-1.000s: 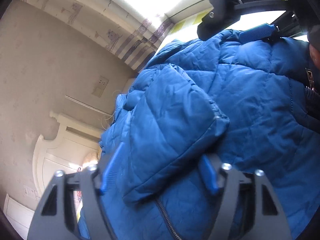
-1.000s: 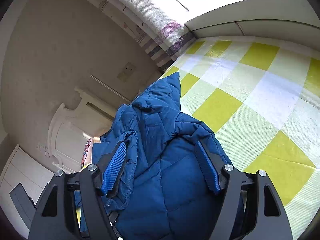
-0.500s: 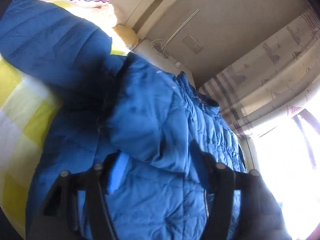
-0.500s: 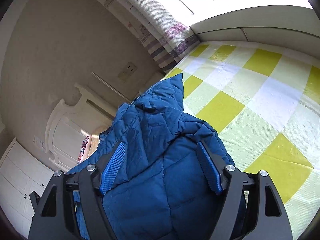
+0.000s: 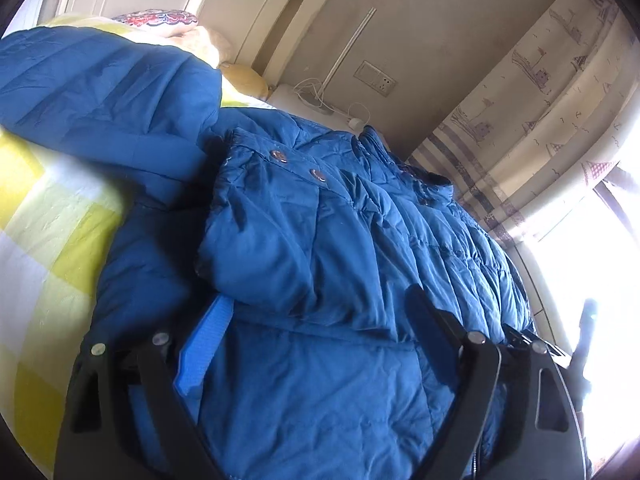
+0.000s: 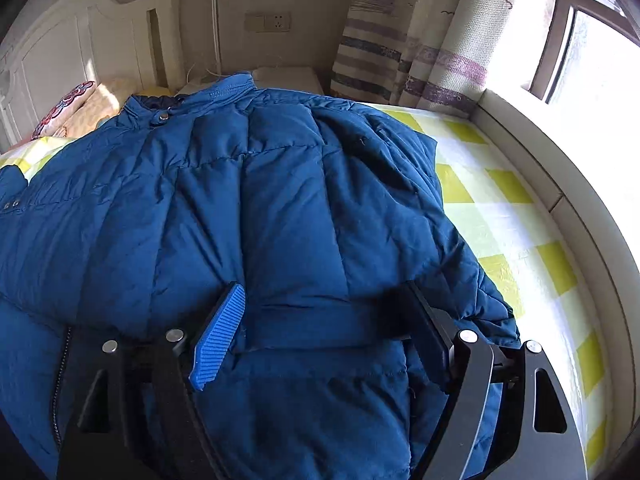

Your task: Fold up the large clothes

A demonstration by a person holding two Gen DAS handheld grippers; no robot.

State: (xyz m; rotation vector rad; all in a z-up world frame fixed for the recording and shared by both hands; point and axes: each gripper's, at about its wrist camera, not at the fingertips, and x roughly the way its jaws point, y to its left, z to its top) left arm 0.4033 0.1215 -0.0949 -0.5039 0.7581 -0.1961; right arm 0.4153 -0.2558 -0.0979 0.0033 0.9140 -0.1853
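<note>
A large blue padded jacket (image 5: 340, 248) lies spread on a bed with a yellow and white checked sheet (image 5: 44, 216). It also fills the right wrist view (image 6: 248, 208), collar toward the headboard. A folded part with snap buttons lies on top in the left wrist view. My left gripper (image 5: 316, 320) is open, its fingers wide apart astride a fold of the jacket. My right gripper (image 6: 320, 316) is open too, its fingers either side of a ridge of jacket fabric near the hem. Whether the pads press the cloth is unclear.
A white headboard (image 6: 80, 48) and pillows (image 6: 80, 108) are at the bed's far end. A white bedside table (image 6: 288, 78), a wall socket (image 6: 268, 22) and curtains (image 6: 400, 40) stand behind. A window ledge (image 6: 560, 184) runs along the bed's right side.
Both grippers have swung down from holding the jacket up in the air. The jacket now lies flat on the bed, and both views have turned level toward the headboard.
</note>
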